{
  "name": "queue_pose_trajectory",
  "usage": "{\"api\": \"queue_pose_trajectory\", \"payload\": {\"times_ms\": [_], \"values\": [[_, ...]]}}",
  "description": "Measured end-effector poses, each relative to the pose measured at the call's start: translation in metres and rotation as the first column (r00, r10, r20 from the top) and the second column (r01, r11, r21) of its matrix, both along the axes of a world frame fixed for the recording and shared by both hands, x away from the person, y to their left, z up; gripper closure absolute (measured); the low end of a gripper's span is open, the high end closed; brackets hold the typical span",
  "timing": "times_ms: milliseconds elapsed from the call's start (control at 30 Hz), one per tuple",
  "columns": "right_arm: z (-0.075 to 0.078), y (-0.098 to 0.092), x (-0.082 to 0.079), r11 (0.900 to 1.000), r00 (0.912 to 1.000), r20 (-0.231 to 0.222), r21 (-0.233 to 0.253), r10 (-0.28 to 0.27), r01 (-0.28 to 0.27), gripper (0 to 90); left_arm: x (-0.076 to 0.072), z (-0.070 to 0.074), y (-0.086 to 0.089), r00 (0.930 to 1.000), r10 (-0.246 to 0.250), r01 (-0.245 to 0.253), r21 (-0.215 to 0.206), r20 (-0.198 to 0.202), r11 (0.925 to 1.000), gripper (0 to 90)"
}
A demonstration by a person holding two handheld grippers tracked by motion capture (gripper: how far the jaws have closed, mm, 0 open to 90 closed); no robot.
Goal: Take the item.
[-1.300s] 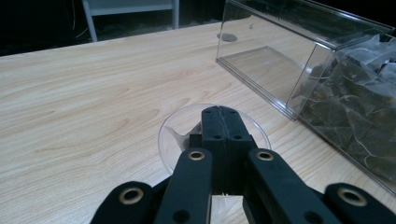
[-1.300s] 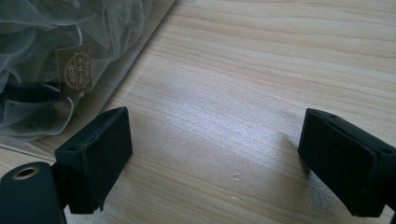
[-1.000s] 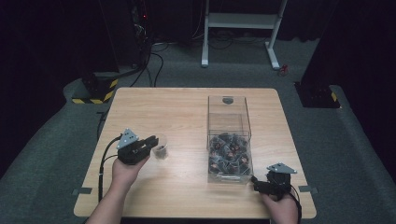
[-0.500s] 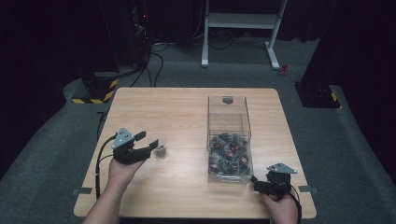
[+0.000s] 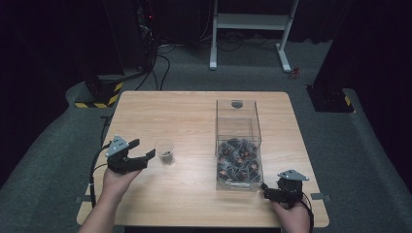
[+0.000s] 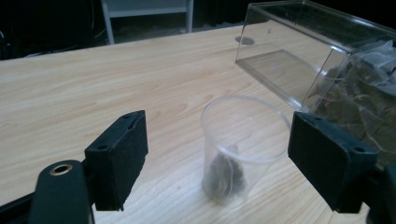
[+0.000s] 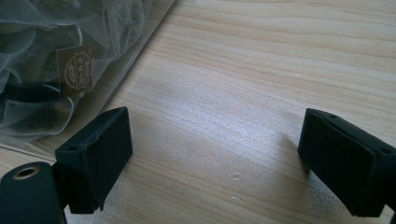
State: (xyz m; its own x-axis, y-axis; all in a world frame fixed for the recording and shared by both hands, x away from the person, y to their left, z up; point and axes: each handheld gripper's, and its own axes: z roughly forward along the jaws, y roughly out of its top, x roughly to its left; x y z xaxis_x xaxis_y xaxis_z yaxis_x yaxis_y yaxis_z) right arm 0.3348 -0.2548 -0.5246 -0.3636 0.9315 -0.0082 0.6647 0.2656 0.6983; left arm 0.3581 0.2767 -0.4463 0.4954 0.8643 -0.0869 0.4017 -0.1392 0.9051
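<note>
The clear plastic cup stands upright on the bench, a dark tea sachet in its bottom, straight ahead of the left tongs, whose jaws are spread wide enough to pass either side of it. From the cup, these tongs are just beside it; the right tongs (also spread wide, holding nothing) sit well apart, beyond the clear box of sachets. Bare wood lies all round the cup, so a straight advance looks unobstructed.
</note>
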Motion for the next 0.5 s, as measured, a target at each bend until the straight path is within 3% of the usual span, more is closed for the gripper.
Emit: {"api": "queue_pose_trajectory", "payload": {"times_ms": [500], "values": [[0.000, 0.000, 0.000, 1.000, 1.0000, 0.002, 0.001, -0.001, 0.001, 9.8, -0.012, -0.029, 0.027, 0.9963, 0.039, -0.036, 0.039, -0.076, 0.9986, 20.4]]}}
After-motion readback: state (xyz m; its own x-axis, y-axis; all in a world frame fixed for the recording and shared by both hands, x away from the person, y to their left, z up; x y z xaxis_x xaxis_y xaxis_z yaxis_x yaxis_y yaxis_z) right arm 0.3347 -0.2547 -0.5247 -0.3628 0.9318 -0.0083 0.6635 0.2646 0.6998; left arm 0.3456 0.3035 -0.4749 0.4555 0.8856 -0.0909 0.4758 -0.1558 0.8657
